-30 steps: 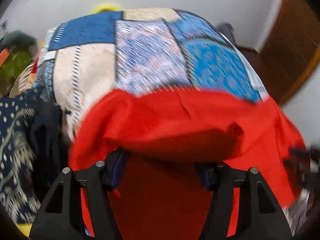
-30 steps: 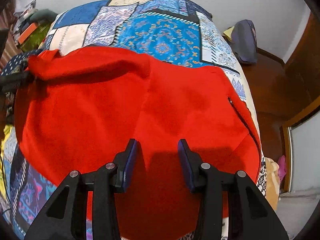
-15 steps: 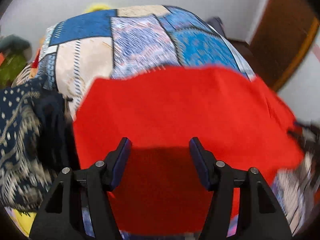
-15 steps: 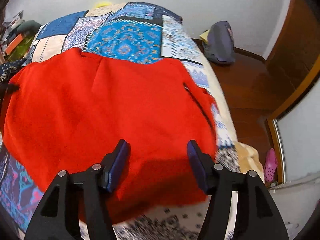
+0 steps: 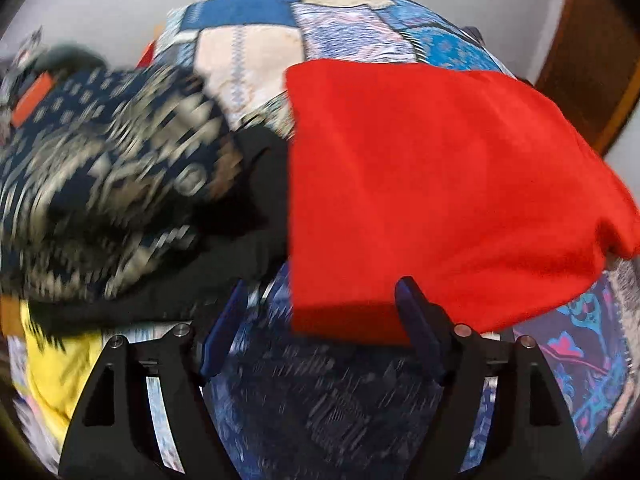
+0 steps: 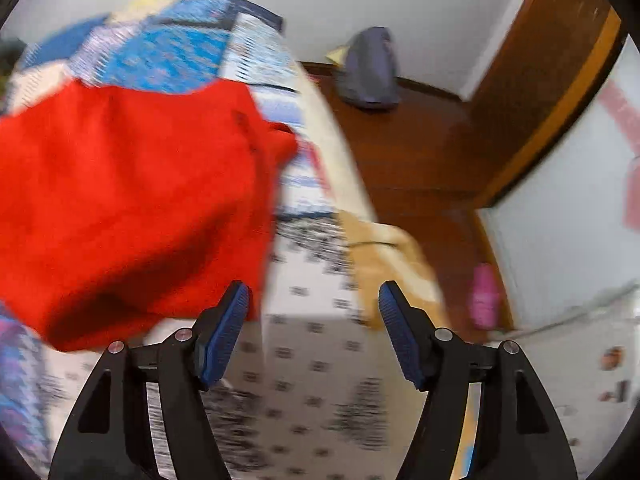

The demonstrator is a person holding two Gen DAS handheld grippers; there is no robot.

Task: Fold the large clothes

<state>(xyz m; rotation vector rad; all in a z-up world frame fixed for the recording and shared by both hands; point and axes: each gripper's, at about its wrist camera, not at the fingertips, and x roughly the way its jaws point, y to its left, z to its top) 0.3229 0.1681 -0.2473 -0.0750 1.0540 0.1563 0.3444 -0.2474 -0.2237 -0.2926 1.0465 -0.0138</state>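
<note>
Over bedspread (image 6: 304,360), both fingers (image 5: 416,320) opening (empty).

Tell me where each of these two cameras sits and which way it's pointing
Left wrist: on the left gripper, angled down at the red garment and patterned clothes pile; both fingers show.
Right wrist: on the right gripper, angled down at the bed edge and wooden floor; both fingers show.
Shared: red garment, patchwork bedspread.

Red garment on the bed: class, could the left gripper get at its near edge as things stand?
Probably yes. The red garment lies on top, and its near edge already sits between the opening fingers of the left gripper with nothing over it.
</note>
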